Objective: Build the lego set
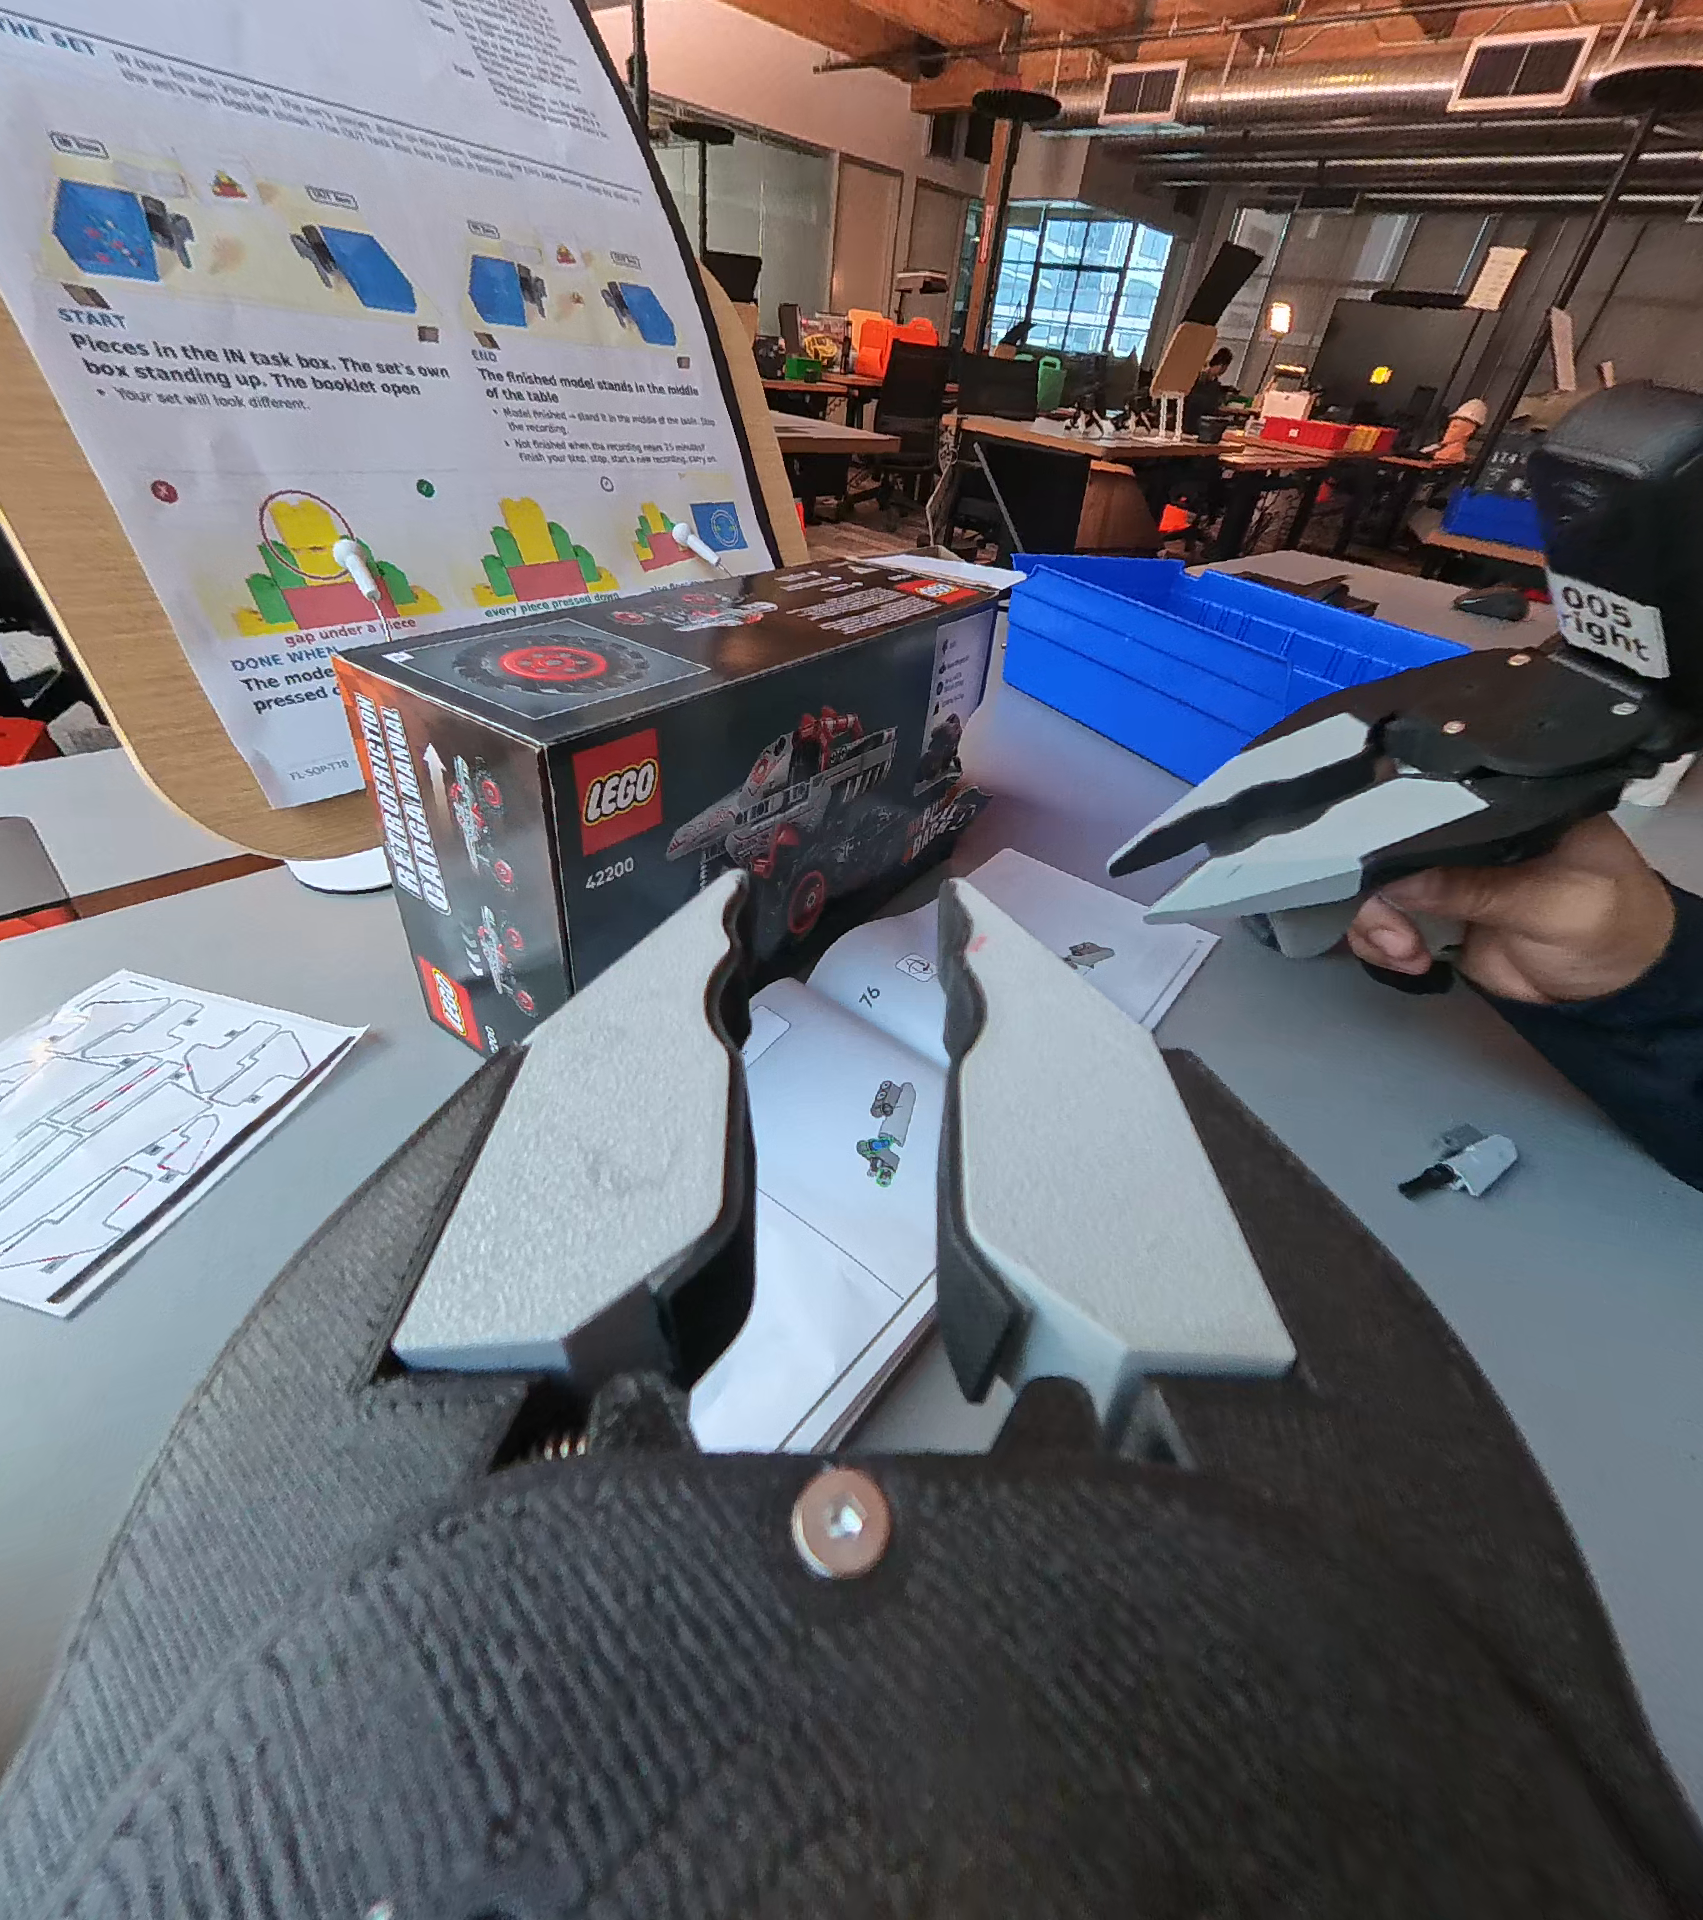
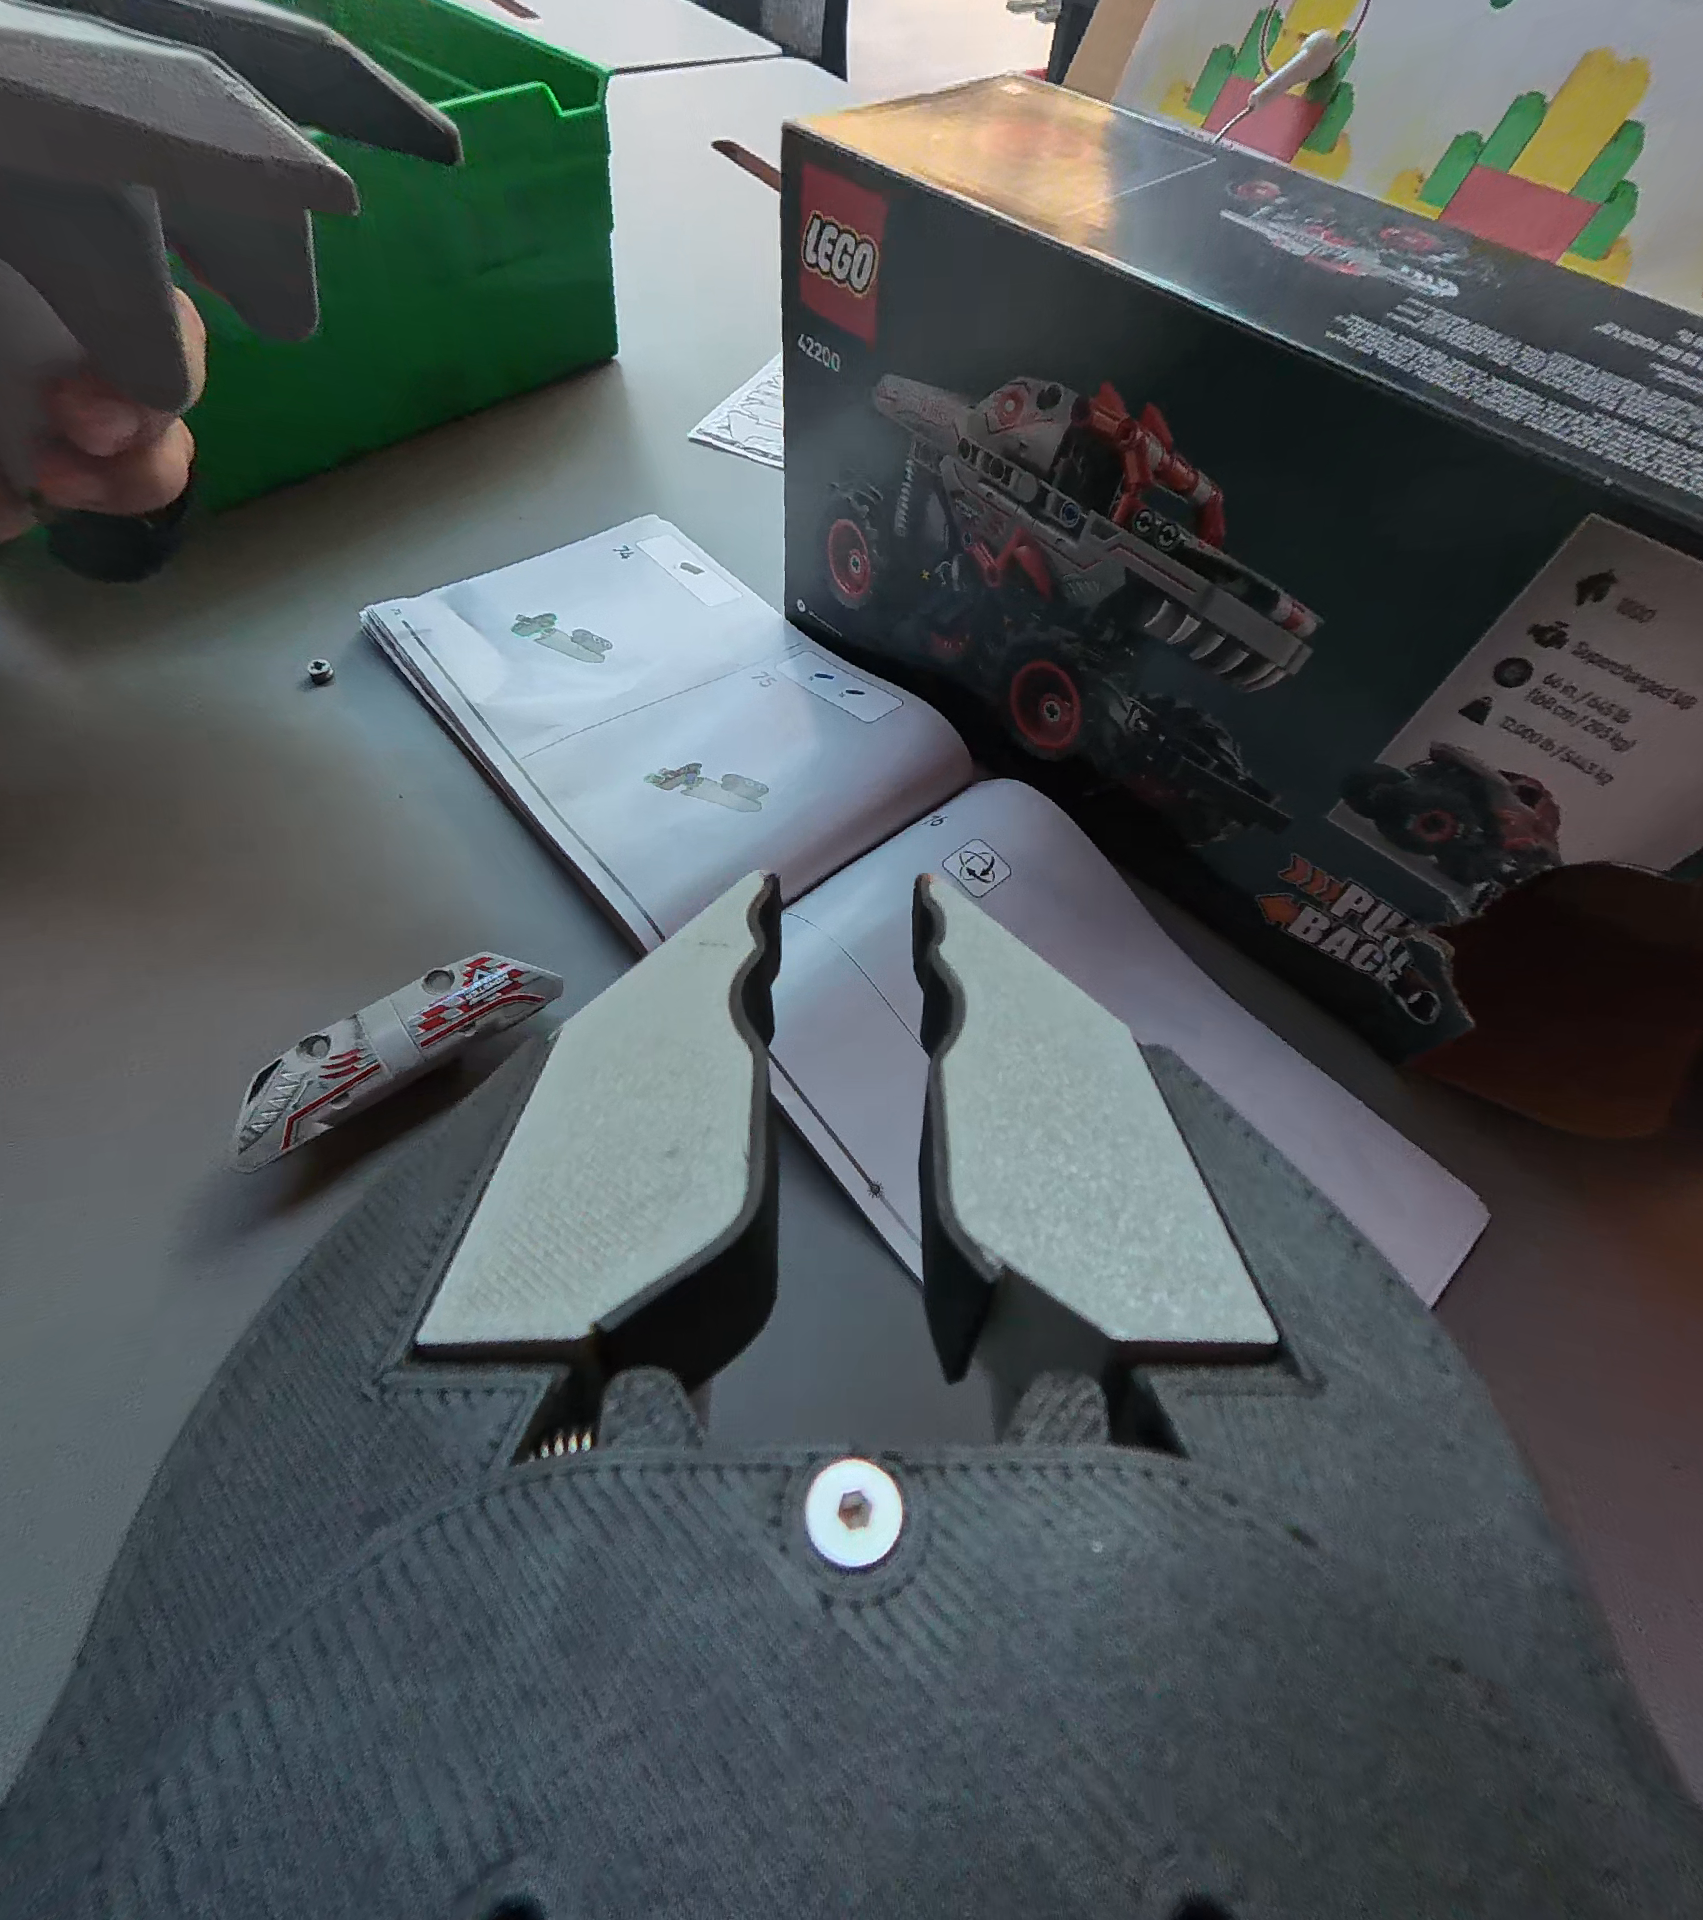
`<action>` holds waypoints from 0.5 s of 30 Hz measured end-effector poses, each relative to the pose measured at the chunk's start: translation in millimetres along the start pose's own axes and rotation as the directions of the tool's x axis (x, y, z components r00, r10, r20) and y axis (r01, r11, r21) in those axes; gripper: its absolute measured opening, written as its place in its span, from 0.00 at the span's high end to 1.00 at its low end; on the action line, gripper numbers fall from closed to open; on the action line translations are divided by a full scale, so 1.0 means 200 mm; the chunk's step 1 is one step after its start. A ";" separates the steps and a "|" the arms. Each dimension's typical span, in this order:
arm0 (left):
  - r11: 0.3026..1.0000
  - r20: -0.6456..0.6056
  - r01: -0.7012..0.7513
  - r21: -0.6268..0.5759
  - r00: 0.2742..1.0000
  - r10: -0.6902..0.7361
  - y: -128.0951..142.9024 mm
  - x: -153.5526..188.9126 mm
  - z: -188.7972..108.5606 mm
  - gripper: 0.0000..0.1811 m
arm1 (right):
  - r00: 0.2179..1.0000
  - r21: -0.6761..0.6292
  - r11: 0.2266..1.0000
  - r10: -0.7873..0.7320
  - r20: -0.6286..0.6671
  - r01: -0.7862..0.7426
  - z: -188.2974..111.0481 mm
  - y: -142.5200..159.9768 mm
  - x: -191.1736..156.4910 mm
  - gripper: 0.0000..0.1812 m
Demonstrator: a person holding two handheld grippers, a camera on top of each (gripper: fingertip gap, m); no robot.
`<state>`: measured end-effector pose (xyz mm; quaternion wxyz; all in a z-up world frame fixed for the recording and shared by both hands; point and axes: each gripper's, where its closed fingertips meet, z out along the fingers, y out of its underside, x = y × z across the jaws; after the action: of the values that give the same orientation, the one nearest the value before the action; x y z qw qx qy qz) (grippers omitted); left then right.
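My left gripper (image 1: 845, 914) is open and empty, held above the open instruction booklet (image 1: 826, 1164). The black Lego set box (image 1: 681, 790) stands just behind the booklet. My right gripper (image 2: 845, 904) is open and empty over the booklet's (image 2: 681, 727) near page; it also shows in the left wrist view (image 1: 1138, 888), held in a hand. A white panel piece with red stickers (image 2: 390, 1049) lies on the table to its left. A small grey-white assembly (image 1: 1465, 1164) lies under the right arm. A tiny dark ring piece (image 2: 318, 671) lies left of the booklet. The left gripper (image 2: 405, 171) hovers at the top left.
A sticker sheet (image 1: 99, 1122) lies left of the box. A blue bin (image 1: 1190, 665) stands at the back right, a green bin (image 2: 431, 270) at the left side. An instruction poster (image 1: 359, 364) stands behind the box. A brown cardboard flap (image 2: 1574, 987) sticks out by the box's end.
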<state>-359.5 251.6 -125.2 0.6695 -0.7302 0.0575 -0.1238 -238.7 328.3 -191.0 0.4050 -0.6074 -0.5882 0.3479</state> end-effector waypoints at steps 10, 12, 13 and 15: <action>0.999 -0.051 0.000 -0.042 0.999 -0.002 0.05 0.06 0.03 0.83 | 0.999 -0.005 1.000 -0.023 0.042 0.023 0.02 0.01 -0.05 0.88; 0.997 -0.083 -0.004 -0.082 0.997 -0.003 0.09 0.10 0.05 0.83 | 0.998 -0.012 0.999 -0.039 0.046 0.039 0.03 0.02 -0.05 0.88; 0.995 -0.094 -0.014 -0.099 0.996 0.004 0.11 0.11 0.06 0.83 | 0.998 -0.019 0.999 -0.044 0.045 0.045 0.04 0.03 -0.06 0.88; 0.991 -0.105 -0.043 -0.129 0.994 0.030 0.14 0.14 0.07 0.83 | 0.998 -0.034 0.998 -0.047 0.045 0.049 0.05 0.04 -0.06 0.88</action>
<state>-326.9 255.8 -151.9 0.6186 -0.7640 0.1130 -0.1448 -244.8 317.9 -203.7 0.3896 -0.5922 -0.6174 0.3411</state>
